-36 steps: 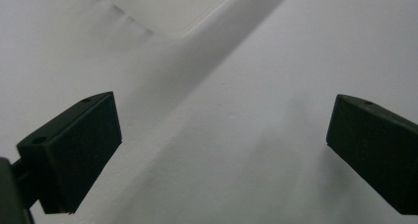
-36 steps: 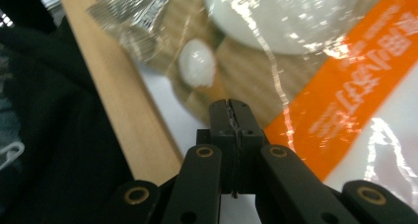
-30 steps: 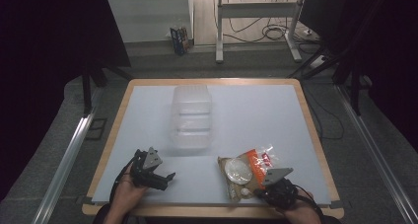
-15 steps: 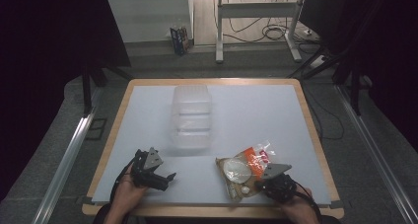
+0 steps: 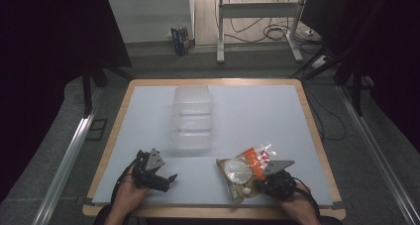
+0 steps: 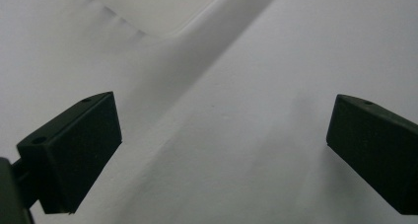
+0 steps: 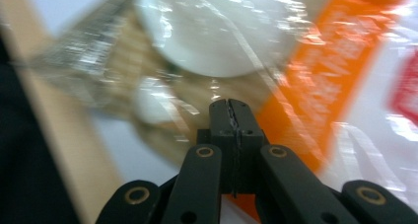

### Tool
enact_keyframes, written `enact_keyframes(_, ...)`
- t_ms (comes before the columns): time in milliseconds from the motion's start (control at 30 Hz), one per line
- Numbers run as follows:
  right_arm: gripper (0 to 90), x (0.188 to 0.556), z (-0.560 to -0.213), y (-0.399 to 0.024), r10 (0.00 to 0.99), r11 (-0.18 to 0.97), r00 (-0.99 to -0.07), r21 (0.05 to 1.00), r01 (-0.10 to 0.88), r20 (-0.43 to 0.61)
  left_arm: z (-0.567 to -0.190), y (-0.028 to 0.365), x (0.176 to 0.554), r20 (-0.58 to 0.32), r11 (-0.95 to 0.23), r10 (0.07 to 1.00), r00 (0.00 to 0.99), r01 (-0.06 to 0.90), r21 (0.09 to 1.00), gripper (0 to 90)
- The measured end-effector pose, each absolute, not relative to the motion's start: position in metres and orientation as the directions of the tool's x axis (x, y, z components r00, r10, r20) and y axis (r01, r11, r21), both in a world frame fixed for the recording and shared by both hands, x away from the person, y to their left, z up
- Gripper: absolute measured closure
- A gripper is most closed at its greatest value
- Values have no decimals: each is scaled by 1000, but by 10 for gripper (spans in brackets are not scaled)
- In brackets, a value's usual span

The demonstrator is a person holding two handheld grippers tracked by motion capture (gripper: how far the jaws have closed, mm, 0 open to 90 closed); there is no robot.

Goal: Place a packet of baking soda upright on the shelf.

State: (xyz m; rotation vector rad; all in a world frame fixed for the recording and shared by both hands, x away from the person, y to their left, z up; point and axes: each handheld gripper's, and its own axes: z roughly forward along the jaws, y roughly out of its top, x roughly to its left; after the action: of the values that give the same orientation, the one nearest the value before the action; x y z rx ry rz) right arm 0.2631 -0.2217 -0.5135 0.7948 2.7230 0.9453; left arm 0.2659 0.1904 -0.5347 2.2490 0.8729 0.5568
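A clear snack bag (image 5: 241, 169) with an orange and red label lies near the table's front right edge; pale round pieces show through its film (image 7: 217, 41). My right gripper (image 5: 259, 180) sits at the bag's near right side. Its jaws (image 7: 230, 106) are shut tight with the bag's film pinched between them, and the bag looks blurred. My left gripper (image 5: 166, 180) rests at the front left, with wide open jaws (image 6: 222, 150) over bare table and nothing between them. A clear plastic container (image 5: 192, 117) stands at mid-table, beyond both grippers.
The pale table top (image 5: 257, 111) has a wooden rim, and its front edge (image 7: 59, 135) runs close beside the bag. A pale corner of the container (image 6: 157, 7) lies ahead of the left gripper. Floor cables and a metal stand lie beyond the far edge.
The right gripper and the bag have shifted slightly left and toward the front edge. The left gripper has stayed where it was.
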Motion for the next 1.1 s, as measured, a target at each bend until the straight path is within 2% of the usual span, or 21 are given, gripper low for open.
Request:
enact_keyframes(100,883,253,-512,-221,505,677,-863,614,406,14,-535,191,265,142,-556,717,683,437,707,4)
enact_keyframes(233,875,244,-513,-237,513,693,-858,585,422,12,-535,190,265,142,-557,716,684,436,707,4)
enact_keyframes(333,875,238,-511,-244,523,714,-852,568,410,-42,-535,190,265,145,-562,713,686,435,704,3)
enact_keyframes(533,875,236,-506,-272,599,701,-795,541,464,-94,-535,190,265,144,-562,712,687,434,704,4)
enact_keyframes(633,873,237,-506,-284,632,669,-772,552,498,-68,-536,189,265,144,-562,712,687,435,704,4)
enact_keyframes(833,854,243,-507,-272,628,676,-775,546,495,-75,-536,189,265,146,-566,708,691,431,703,4)
enact_keyframes(1100,845,263,-506,-270,679,628,-734,544,556,-34,-536,189,265,151,-570,706,692,429,700,4)
